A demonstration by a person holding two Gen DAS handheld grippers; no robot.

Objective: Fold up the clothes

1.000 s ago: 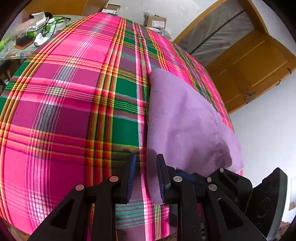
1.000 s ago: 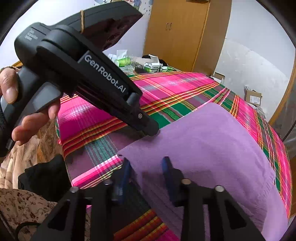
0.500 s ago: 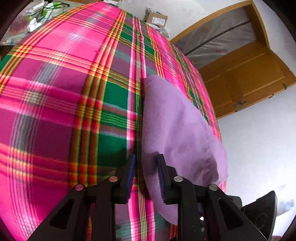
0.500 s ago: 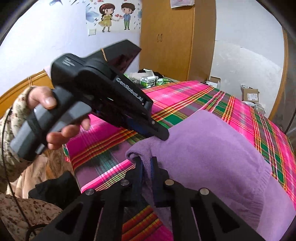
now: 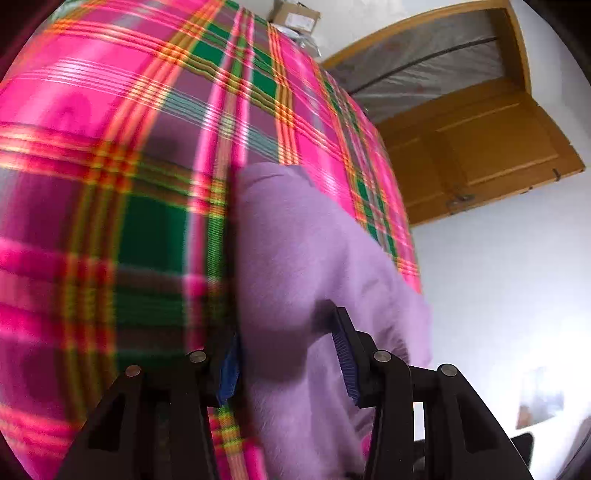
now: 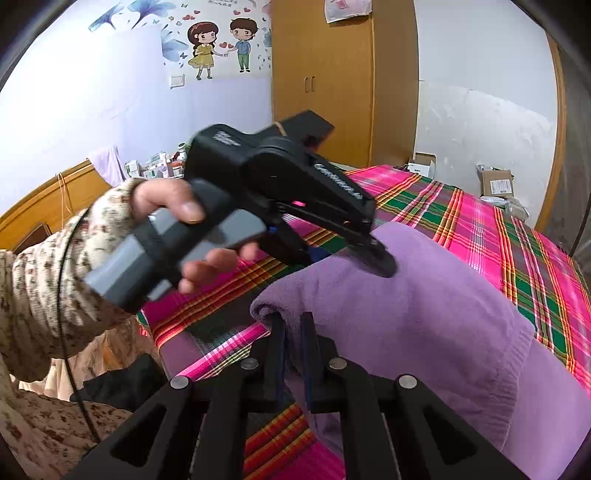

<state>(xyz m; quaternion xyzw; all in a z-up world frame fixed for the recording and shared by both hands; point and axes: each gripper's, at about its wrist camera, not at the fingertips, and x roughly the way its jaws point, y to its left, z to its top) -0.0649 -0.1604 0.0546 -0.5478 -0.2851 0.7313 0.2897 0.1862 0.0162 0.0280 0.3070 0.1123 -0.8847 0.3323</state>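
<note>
A purple fleece garment [image 5: 303,258] [image 6: 424,325] lies on a pink and green plaid bedspread [image 5: 110,184] [image 6: 480,229]. Its near edge is lifted into a rounded fold. My right gripper [image 6: 291,332] is shut on that near left corner, and the cloth hangs over its fingers. My left gripper [image 5: 286,354] stands open, its two blue-padded fingers on either side of a raised bulge of the garment. From the right wrist view, a person's hand [image 6: 177,206] holds the left gripper [image 6: 382,264] with its tip down on the purple cloth.
A wooden door [image 5: 480,147] stands past the bed's far right side, and a cardboard box [image 5: 295,14] beyond the far end. A wardrobe [image 6: 332,74], boxes [image 6: 495,182] and a cluttered bedside shelf [image 6: 155,168] line the walls. Dark clothing [image 6: 122,384] lies by the near edge.
My right gripper went from open to shut on the garment's corner and lifted it. My left gripper moved forward over the garment and its fingers spread wider. The cloth bunched up.
</note>
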